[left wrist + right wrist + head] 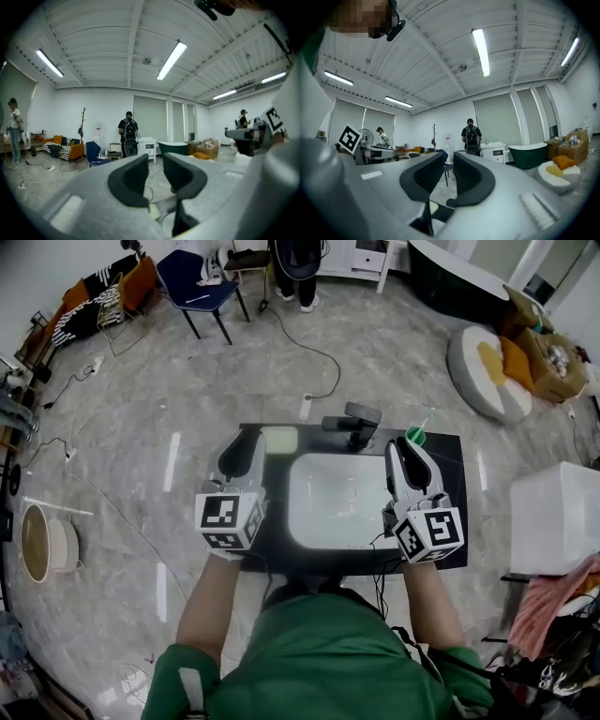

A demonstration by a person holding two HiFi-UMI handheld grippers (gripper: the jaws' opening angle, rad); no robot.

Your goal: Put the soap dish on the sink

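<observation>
On the dark tabletop (452, 465) below me, the white sink (298, 512) sits mid, with the faucet (354, 420) at its far edge. The soap dish (279, 440) is a pale green square lying flat on the tabletop by the sink's far-left corner. I can't tell whether it touches the rim.

The left tool (244, 439) is over the left side of the tabletop, tips just left of the dish and not on it. In the left gripper view its jaws are a narrow gap apart with nothing between them. A small pale patch low behind them is probably the dish, but the view is too poor to confirm.

The right tool (399, 446) is over the right side, beside the sink's right rim. In the right gripper view its jaws are likewise slightly spread and empty. A small green object (415, 436) stands on the tabletop just far of its tips.

Both tools point away from me, into the room. A person (471, 136) with a backpack stands far off.
</observation>
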